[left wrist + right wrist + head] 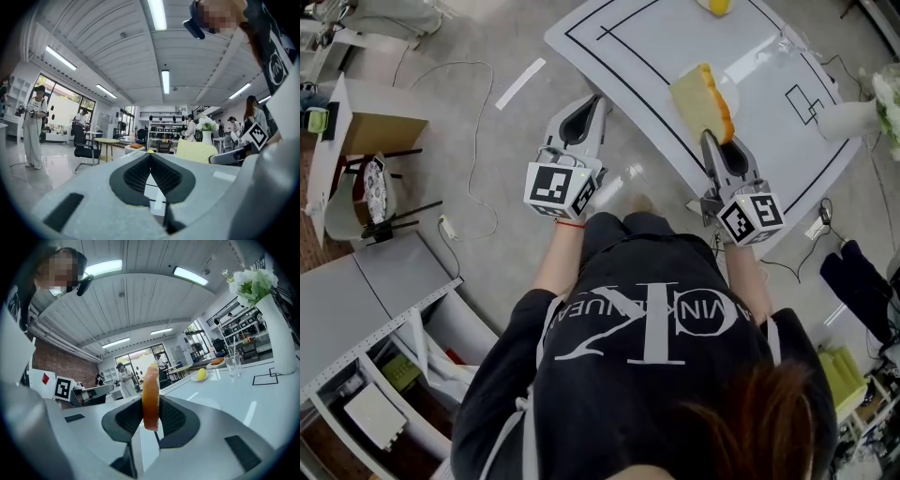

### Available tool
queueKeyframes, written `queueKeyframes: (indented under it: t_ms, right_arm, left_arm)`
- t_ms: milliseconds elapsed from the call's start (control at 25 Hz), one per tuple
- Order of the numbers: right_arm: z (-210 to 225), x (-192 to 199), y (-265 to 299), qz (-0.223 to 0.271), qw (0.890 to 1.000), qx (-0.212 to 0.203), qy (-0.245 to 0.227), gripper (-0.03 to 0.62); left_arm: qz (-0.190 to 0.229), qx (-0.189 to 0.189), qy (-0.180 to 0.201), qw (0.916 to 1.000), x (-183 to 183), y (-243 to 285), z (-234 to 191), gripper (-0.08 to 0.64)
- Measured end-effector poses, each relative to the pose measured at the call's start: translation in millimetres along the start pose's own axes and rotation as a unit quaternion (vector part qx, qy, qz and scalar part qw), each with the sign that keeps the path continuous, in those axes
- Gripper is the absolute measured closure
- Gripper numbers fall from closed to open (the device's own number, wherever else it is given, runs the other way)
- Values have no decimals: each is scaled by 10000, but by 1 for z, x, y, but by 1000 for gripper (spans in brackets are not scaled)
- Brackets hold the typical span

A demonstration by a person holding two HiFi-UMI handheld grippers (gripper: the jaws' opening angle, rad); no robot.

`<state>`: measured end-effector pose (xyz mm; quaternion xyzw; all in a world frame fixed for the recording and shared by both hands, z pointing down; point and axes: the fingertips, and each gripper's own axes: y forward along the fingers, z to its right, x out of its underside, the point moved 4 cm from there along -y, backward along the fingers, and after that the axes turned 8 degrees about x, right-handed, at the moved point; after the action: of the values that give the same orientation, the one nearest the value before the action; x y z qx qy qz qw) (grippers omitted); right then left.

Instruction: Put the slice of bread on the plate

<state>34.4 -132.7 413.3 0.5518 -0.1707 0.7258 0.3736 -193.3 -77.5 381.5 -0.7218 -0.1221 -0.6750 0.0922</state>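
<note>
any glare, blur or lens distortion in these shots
Head view: bright glare streak on the glossy white table, beside the pale orange-crusted bread slice. Left gripper view and right gripper view: heavy fisheye bending, dark corners, ceiling strip lights blown out.

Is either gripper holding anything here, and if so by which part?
The right gripper clamps the slice of bread across its faces at the end nearest it, with the slice standing on edge. The left gripper is shut and empty.

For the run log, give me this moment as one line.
left gripper: shut, empty | right gripper: shut on pale orange-crusted slice of bread, held upright | over white table
</note>
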Motion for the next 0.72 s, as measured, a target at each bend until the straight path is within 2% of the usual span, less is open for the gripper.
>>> queueKeyframes:
  t_ms: [240,480,600,720]
  right_arm:
    - [22,-1,1,-79,9983,399,424,502]
    - [40,-8,6,72,9915,1154,589,502]
    - [45,-8,13,113,9843,1419,1041,500]
    - [46,-2,21,106,9738,1522,1686,500]
  left_arm:
    - [-73,410,-87,9991,1,37,-4,552]
    - [-200,1175,-166,9927,1,86,-16,552]
    - [-275,1642,-156,9859,-3,112,-20,552]
    - [-349,1992,-184,9792,-5,136,-26,552]
